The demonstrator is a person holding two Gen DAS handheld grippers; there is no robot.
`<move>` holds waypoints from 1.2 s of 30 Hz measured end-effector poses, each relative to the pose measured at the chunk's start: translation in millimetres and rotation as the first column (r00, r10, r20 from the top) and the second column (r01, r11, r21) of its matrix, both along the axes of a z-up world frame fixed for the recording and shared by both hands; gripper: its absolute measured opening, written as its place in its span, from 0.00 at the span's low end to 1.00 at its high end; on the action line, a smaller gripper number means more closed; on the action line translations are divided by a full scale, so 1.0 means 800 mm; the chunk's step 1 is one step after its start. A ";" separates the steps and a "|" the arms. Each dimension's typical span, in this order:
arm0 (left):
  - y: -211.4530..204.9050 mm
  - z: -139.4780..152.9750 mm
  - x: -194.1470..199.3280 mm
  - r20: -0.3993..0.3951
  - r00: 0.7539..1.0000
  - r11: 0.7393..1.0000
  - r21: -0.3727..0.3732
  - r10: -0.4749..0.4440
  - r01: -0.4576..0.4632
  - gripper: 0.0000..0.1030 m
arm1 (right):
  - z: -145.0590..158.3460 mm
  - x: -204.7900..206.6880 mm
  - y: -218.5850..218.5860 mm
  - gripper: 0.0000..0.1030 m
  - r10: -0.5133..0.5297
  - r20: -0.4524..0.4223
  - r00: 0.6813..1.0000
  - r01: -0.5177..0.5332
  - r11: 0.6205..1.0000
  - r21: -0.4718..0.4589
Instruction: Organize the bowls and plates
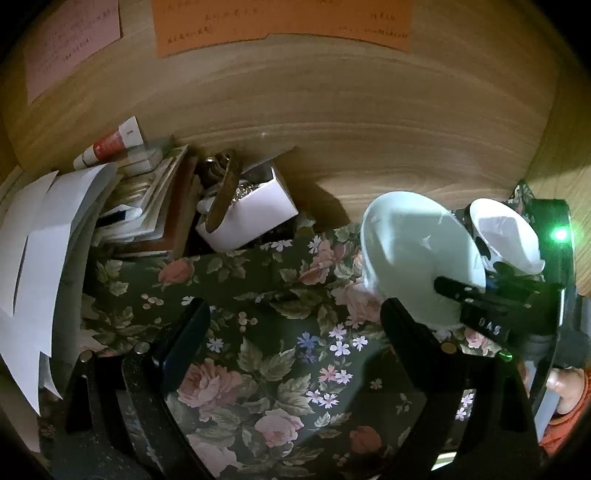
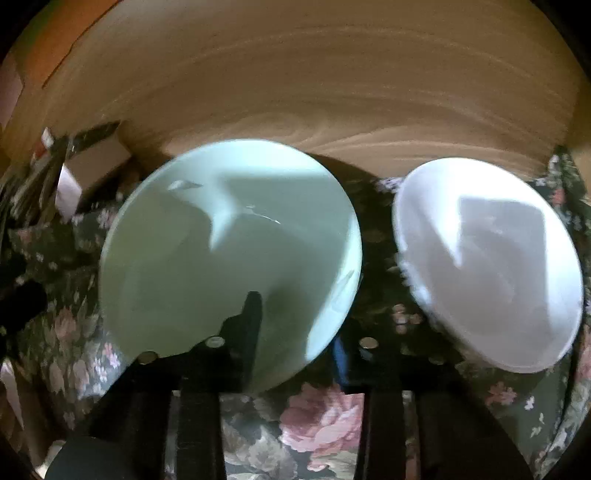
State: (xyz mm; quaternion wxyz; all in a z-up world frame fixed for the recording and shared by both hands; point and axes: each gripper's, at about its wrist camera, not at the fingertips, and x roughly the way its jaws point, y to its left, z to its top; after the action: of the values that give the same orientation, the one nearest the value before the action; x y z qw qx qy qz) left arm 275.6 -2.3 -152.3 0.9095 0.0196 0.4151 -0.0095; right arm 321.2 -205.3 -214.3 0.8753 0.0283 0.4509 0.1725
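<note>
A pale green bowl (image 2: 229,251) stands tilted on the floral tablecloth (image 2: 321,417). My right gripper (image 2: 295,332) is shut on its near rim, with one finger inside the bowl and the blue-padded finger outside. To its right a white bowl (image 2: 491,266) rests on the cloth, apart from the green one. In the left wrist view the green bowl (image 1: 402,236) and the white bowl (image 1: 506,236), which has black patches on its side, sit at the right, with the right gripper (image 1: 465,295) on the green rim. My left gripper (image 1: 295,306) hangs open over bare cloth.
A white box (image 1: 251,206) of odds and ends, a stack of books (image 1: 155,210) and loose white papers (image 1: 37,258) crowd the left. A wooden wall (image 1: 332,110) with paper notes (image 1: 280,22) closes the back. A hand (image 1: 565,384) holds the right gripper.
</note>
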 end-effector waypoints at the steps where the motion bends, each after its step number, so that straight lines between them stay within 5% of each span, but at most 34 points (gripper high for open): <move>1: 0.000 -0.001 0.000 -0.003 1.000 1.000 0.000 -0.001 0.001 0.91 | 0.001 -0.002 0.004 0.23 0.017 0.003 1.000 -0.017 1.000 -0.009; 9: -0.006 -0.022 0.009 -0.087 0.996 1.000 -0.001 -0.017 0.016 0.90 | 0.005 -0.044 0.023 0.22 0.150 -0.015 0.989 -0.151 0.988 -0.021; 22: -0.023 -0.057 0.014 -0.217 0.974 0.998 -0.025 -0.065 0.061 0.56 | 0.029 -0.098 -0.031 0.24 0.122 -0.018 0.992 -0.121 0.991 0.064; 27: -0.028 -0.066 0.013 -0.232 0.970 0.997 -0.019 -0.073 0.071 0.51 | 0.029 -0.084 -0.028 0.25 0.115 -0.054 0.992 -0.109 0.989 0.105; 36: -0.034 -0.076 0.017 -0.265 0.958 0.994 -0.042 -0.112 0.104 0.25 | 0.016 -0.086 0.000 0.24 0.127 -0.037 0.991 -0.122 0.985 0.119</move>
State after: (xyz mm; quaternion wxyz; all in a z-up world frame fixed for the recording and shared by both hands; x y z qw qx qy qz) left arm 289.3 -29.2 -212.7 0.8436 0.0282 0.5320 -0.0675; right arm 252.7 -205.4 -201.7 0.8494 0.0548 0.4604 0.2521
